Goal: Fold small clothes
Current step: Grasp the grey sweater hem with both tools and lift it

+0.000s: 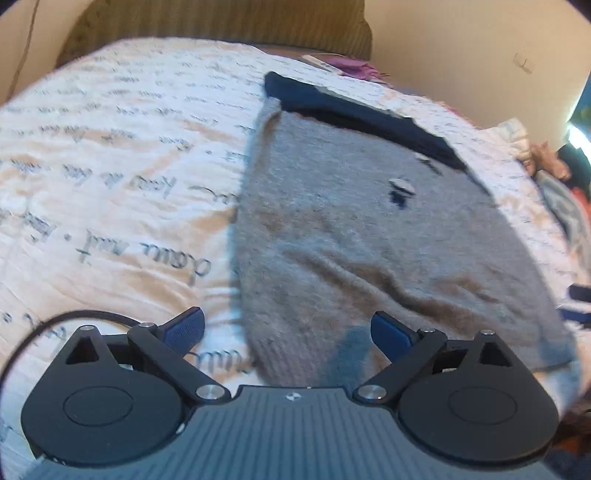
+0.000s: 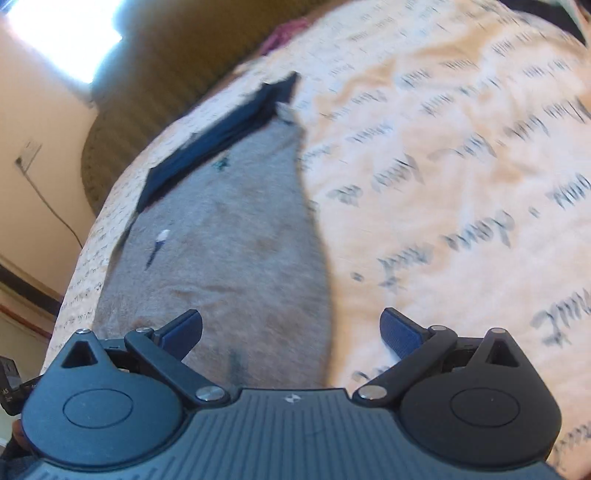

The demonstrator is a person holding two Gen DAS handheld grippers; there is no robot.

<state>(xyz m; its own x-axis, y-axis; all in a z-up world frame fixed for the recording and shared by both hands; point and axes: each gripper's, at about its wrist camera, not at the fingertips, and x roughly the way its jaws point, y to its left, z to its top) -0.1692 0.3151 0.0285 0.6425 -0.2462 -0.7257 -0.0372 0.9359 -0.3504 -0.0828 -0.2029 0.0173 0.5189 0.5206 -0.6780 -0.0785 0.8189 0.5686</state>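
Note:
A small grey fleece garment (image 1: 354,236) with a navy waistband (image 1: 354,114) lies flat on a white bedspread printed with script (image 1: 110,166). My left gripper (image 1: 288,332) hovers open over the garment's near left edge, one blue pad over the bedspread and the other over the grey cloth. In the right wrist view the same grey garment (image 2: 229,236) stretches away, its navy band (image 2: 221,136) at the far end. My right gripper (image 2: 291,330) is open above the garment's near right edge, nothing between its pads.
An olive corduroy cushion (image 1: 221,26) sits behind the bed, with purple cloth (image 1: 354,66) beside it. More crumpled clothes (image 1: 554,177) pile at the right. A wall socket with a dark cable (image 2: 40,177) shows on the left wall. A black cable (image 1: 74,317) loops near my left gripper.

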